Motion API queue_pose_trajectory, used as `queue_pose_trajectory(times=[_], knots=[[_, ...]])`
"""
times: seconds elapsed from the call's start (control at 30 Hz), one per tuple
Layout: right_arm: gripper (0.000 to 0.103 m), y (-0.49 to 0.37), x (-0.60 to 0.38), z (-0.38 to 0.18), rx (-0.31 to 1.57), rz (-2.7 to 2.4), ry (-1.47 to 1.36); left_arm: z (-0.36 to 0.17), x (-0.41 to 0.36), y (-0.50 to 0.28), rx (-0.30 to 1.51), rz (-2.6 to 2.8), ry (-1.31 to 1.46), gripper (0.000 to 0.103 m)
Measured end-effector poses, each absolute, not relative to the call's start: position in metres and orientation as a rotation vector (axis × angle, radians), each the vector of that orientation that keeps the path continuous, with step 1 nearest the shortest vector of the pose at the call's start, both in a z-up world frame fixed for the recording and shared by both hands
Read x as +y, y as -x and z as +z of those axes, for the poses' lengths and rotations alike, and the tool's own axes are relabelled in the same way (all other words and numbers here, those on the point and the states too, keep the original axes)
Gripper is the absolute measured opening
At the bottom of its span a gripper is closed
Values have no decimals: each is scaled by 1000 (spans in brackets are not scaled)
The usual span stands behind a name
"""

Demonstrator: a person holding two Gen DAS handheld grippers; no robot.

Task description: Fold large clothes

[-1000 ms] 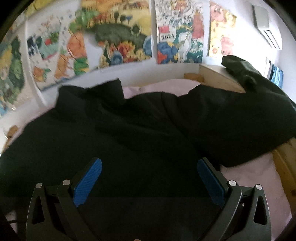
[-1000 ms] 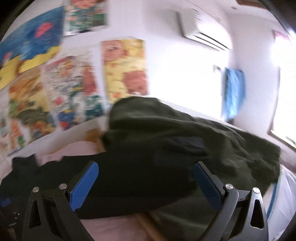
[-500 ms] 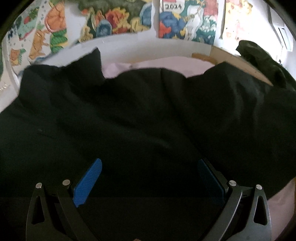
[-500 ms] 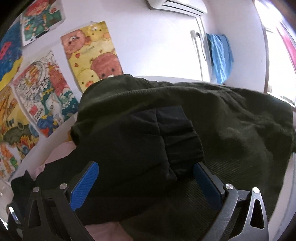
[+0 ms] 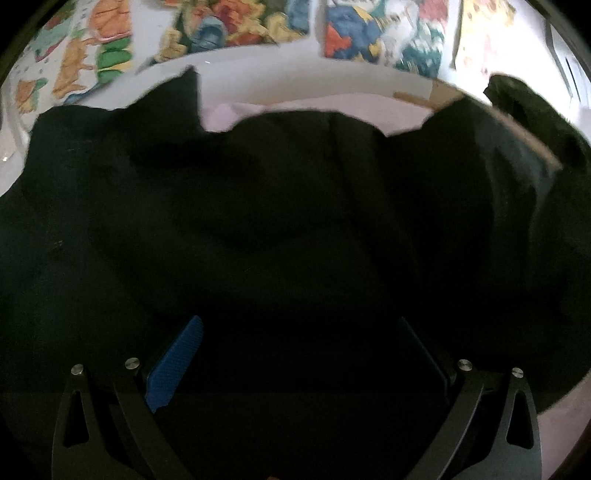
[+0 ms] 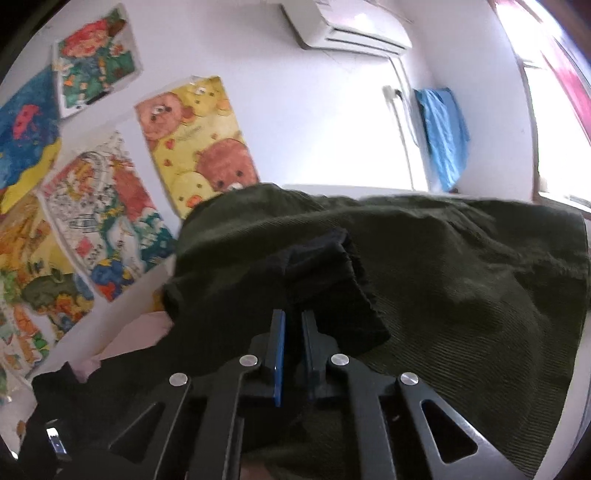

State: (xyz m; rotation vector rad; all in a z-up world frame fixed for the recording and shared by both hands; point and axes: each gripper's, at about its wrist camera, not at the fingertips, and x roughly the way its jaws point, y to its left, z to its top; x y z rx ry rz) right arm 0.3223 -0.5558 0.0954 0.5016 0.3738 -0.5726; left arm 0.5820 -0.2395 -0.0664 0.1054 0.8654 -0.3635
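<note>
Right wrist view: your R gripper (image 6: pixel 293 332) is pinched on the black top's (image 5: pixel 280 229) cuff (image 6: pixel 325 273), ready to draw the sleeve in, while L gripper (image 5: pixel 299 354) hangs jaws wide over the top, spread on the bed (image 5: pixel 317 105).

Colourful drawings (image 6: pixel 92 206) cover the white wall on the left, among them a yellow poster with bears (image 6: pixel 195 140). An air conditioner (image 6: pixel 347 26) is mounted high on the far wall, and a blue towel (image 6: pixel 443 136) hangs to its right beside a bright window (image 6: pixel 561 122). A pale pink bedsheet (image 5: pixel 317 107) shows at the far side of the bed, with a wooden bed frame (image 5: pixel 528 136) to the right.
</note>
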Motion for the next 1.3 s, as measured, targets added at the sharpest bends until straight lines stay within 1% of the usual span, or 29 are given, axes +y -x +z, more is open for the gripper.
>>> queue_pose_trajectory(times=[0.17, 0.27, 0.47, 0.57, 0.63, 0.67, 0.7, 0.73, 0.77, 0.8, 0.83, 0.9, 1.0, 1.2, 1.23, 1.3], knots=[[5, -325, -525, 118, 279, -409, -444, -35, -201, -562, 868, -427, -23, 102], [5, -337, -483, 135, 252, -263, -351, -13, -176, -550, 894, -459, 30, 102], [4, -360, -378, 150, 269, -17, -152, 17, -111, -526, 947, -423, 151, 102], [4, -374, -333, 146, 306, 64, -95, 24, -78, -516, 907, -374, 144, 102], [4, -381, -315, 139, 323, 12, -52, 18, -66, -512, 885, -339, 101, 102], [9, -382, -317, 136, 329, -20, -52, 13, -63, -511, 879, -334, 89, 102], [17, -383, -322, 131, 346, -80, -56, 8, -62, -511, 878, -334, 84, 102], [46, -383, -332, 127, 365, -159, -63, 3, -62, -511, 880, -332, 83, 102], [84, -380, -341, 123, 369, -218, -73, -2, -64, -513, 885, -330, 86, 102], [95, -371, -358, 120, 347, -335, -97, -7, -66, -514, 889, -334, 88, 102], [97, -363, -372, 117, 329, -416, -117, -11, -67, -515, 889, -341, 88, 102], [97, -351, -405, 112, 340, -575, -165, -17, -72, -518, 883, -353, 81, 102], [97, -342, -454, 100, 402, -786, -267, -27, -76, -523, 881, -363, 63, 102], [97, -342, -528, 73, 461, -842, -505, -35, -70, -527, 892, -377, 72, 102], [93, -342, -535, 67, 449, -817, -550, -34, -67, -526, 890, -384, 78, 102], [81, -341, -538, 66, 411, -824, -572, -29, -61, -524, 884, -404, 100, 102]])
